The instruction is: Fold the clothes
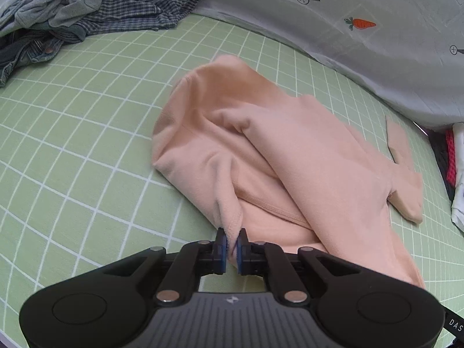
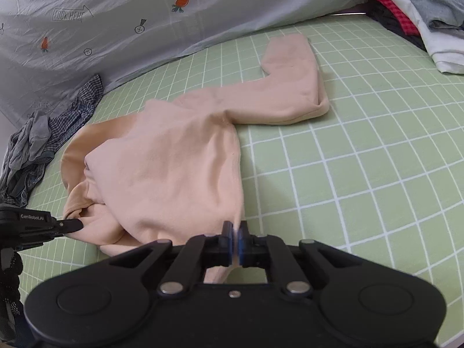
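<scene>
On the green grid-patterned bed sheet point(image 2: 362, 150), a peach long-sleeved top point(image 2: 174, 168) lies partly folded, its body running from the claws toward the far grey carrot-print quilt point(image 2: 116, 23), one sleeve point(image 2: 293, 81) stretched off to the right and bent away. The left claw point(image 1: 231, 242) is closed on a bunched edge of the top; the right claw point(image 2: 235, 240) pinches its near hem. A heap of checked and denim clothes point(image 1: 58, 20) sits far left, folded garments point(image 2: 420, 20) far right.
</scene>
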### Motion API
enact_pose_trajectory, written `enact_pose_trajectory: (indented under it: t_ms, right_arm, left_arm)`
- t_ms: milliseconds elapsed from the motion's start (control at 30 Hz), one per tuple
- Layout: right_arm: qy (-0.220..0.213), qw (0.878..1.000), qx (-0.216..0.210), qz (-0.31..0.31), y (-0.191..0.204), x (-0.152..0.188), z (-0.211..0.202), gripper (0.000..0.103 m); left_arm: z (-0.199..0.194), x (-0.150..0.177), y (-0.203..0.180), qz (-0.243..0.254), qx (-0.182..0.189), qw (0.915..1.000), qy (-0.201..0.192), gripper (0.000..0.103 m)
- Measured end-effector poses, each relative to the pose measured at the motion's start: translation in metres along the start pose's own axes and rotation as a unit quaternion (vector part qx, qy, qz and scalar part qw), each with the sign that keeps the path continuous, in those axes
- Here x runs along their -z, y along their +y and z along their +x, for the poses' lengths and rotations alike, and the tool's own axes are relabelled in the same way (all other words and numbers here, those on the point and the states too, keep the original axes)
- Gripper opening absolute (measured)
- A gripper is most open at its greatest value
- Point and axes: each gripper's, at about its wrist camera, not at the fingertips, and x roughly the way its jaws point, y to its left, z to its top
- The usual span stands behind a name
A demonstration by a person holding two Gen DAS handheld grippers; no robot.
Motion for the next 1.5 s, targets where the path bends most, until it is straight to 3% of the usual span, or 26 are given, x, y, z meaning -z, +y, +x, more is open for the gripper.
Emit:
enact_pose_trajectory:
  t_ms: [133, 600, 767, 967, 1133, 1200, 1233, 1300, 1500]
  right_arm:
    - [-0.006, 1.000, 0.004, 0.022, -0.012, 0.001, -0.004, 0.004]
    - [-0.042, 0.997, 0.060, 0.004, -0.016, -0.002, -0.017, 0.003]
    - [-0.049, 0.995, 0.085, -0.001, -0.019, -0.003, -0.019, 0.003]
    - [-0.058, 0.993, 0.100, -0.019, -0.014, -0.008, -0.019, 0.003]
    - [-0.041, 0.996, 0.076, 0.035, -0.022, -0.010, -0.009, 0.008]
    - [-0.034, 0.996, 0.074, 0.044, -0.023, -0.009, -0.006, 0.021]
    - [-0.035, 0.996, 0.070, 0.046, -0.021, -0.009, -0.006, 0.037]
    - [-0.038, 0.996, 0.066, 0.050, -0.019, -0.008, -0.007, 0.048]
    - [-0.006, 0.997, 0.055, 0.050, -0.016, 0.002, -0.004, 0.056]
  left_arm:
    - [-0.013, -0.011, 0.011, 0.008, -0.028, 0.9993, -0.025, 0.008]
    - [-0.049, -0.051, 0.057, 0.052, -0.112, 0.9883, -0.089, 0.007]
    - [-0.051, -0.067, 0.069, 0.072, -0.137, 0.9827, -0.101, 0.008]
    - [-0.054, -0.080, 0.057, 0.135, -0.158, 0.9709, -0.119, 0.009]
    - [-0.029, -0.073, 0.062, 0.079, -0.130, 0.9854, -0.077, 0.012]
    - [-0.023, -0.061, 0.063, 0.061, -0.135, 0.9868, -0.066, 0.025]
    - [-0.022, -0.054, 0.064, 0.050, -0.132, 0.9880, -0.063, 0.030]
    - [-0.023, -0.041, 0.068, 0.018, -0.114, 0.9916, -0.058, 0.043]
    - [-0.029, -0.001, 0.078, -0.073, -0.087, 0.9926, -0.042, 0.060]
